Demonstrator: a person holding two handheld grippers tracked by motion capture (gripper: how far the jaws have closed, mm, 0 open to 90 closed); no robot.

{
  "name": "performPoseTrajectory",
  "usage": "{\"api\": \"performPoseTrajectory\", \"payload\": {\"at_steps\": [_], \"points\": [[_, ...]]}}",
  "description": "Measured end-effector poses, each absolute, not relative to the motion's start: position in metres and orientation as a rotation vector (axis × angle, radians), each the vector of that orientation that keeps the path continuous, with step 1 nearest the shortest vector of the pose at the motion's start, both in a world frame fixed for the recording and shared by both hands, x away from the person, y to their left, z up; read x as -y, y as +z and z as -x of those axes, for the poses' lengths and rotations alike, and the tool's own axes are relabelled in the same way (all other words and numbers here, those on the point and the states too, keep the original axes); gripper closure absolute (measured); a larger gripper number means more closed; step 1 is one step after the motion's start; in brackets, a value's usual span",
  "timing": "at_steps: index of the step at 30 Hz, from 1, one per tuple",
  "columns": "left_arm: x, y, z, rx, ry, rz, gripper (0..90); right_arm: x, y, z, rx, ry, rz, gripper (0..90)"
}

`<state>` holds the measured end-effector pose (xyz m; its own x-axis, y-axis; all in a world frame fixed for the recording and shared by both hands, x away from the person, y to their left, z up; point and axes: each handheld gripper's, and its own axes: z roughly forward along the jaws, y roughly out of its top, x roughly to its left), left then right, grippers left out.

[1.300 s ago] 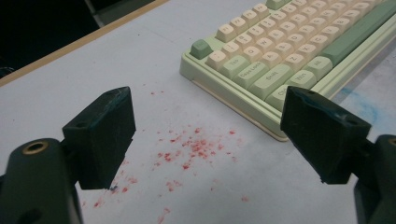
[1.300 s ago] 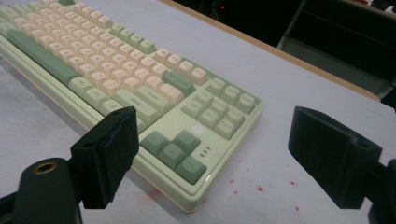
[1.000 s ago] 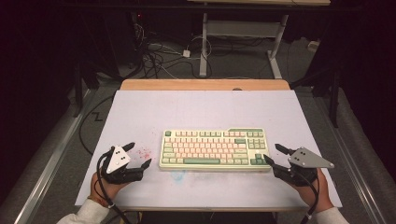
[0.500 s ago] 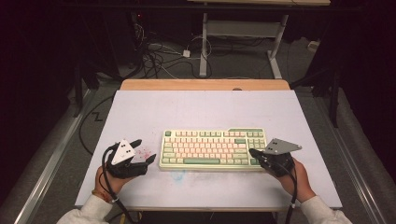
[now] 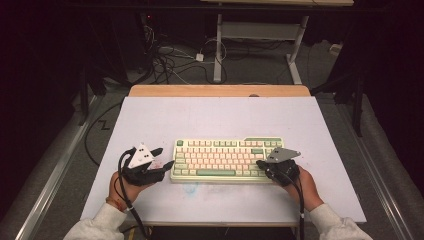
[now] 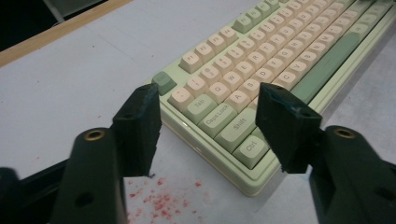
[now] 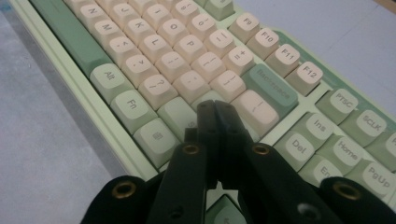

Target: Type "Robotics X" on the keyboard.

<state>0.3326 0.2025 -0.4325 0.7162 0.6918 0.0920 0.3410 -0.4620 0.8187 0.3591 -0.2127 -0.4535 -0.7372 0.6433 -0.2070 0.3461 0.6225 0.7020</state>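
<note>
A cream and green keyboard (image 5: 225,159) lies on the white table mat (image 5: 215,115), near the front edge. My left gripper (image 5: 164,156) sits at the keyboard's left end. In the left gripper view its jaws (image 6: 210,126) stand apart and have just been closing. The keyboard (image 6: 261,60) corner with the Ctrl key shows in the gap, and the pads do not touch it. My right gripper (image 5: 261,163) is over the keyboard's right end. In the right gripper view its jaws (image 7: 215,109) are shut together with nothing between them, just above the keyboard (image 7: 154,42) keys near Backspace.
Red specks (image 6: 154,200) stain the mat by the keyboard's left front corner. A wooden strip (image 5: 220,90) edges the table's far side. Beyond it are floor cables (image 5: 170,60) and a metal desk frame (image 5: 260,30). Bare mat lies behind the keyboard.
My right gripper has moved left onto the keyboard's right end and its jaws have shut. My left gripper has moved right to the keyboard's left end, with its jaws narrower.
</note>
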Motion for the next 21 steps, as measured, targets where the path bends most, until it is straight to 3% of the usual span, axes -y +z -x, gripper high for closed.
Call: {"api": "performPoseTrajectory", "payload": {"at_steps": [3, 7, 10, 21], "points": [[-0.198, -0.429, -0.335, -0.765, 0.506, -2.104, 64.0, 0.211, -0.455, -0.357, -2.399, 0.907, -0.769, 90.0], [-0.188, -0.425, -0.341, -0.719, 0.454, -2.143, 81.4, 0.212, -0.456, -0.357, -2.396, 0.921, -0.780, 90.0], [-0.177, -0.421, -0.346, -0.683, 0.432, -2.177, 84.8, 0.212, -0.456, -0.357, -2.388, 0.915, -0.774, 90.0], [-0.138, -0.420, -0.367, -0.595, 0.366, -2.273, 84.8, 0.213, -0.457, -0.356, -2.383, 0.928, -0.775, 90.0]]}}
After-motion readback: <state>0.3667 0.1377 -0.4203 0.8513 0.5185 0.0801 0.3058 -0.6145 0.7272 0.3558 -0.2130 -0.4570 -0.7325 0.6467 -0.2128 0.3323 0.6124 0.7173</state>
